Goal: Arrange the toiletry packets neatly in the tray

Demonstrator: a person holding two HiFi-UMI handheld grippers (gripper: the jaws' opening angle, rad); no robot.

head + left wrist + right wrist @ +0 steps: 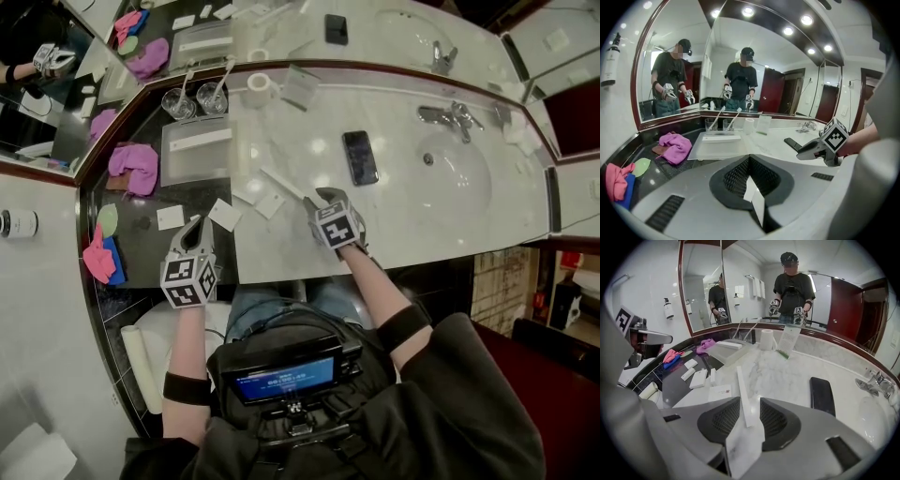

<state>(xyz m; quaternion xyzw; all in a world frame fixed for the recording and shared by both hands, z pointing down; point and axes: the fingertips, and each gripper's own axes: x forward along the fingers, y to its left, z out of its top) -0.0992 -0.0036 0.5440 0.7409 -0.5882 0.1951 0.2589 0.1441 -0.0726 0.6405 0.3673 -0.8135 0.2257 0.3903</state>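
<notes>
The clear tray [178, 161] [705, 149] [723, 354] stands on the dark counter with one long white packet [201, 139] [721, 137] in it. My left gripper [194, 225] [752, 180], near the counter's front edge, is shut on a small white packet [754, 198]. On the marble my right gripper [315, 199] [750, 416] stands open around the near end of a long thin white packet [281, 183] [743, 397], which lies on the counter. Loose white packets [171, 217] [249, 191] [698, 378] lie between the grippers and the tray.
A black phone [360, 157] [822, 393] lies right of my right gripper, before the sink [469, 173] and faucet [452, 115]. Behind the tray stand two glasses [195, 101] with toothbrushes, a paper roll [258, 86] and a card stand [300, 86]. Pink cloths [134, 167] [99, 258] lie at the left.
</notes>
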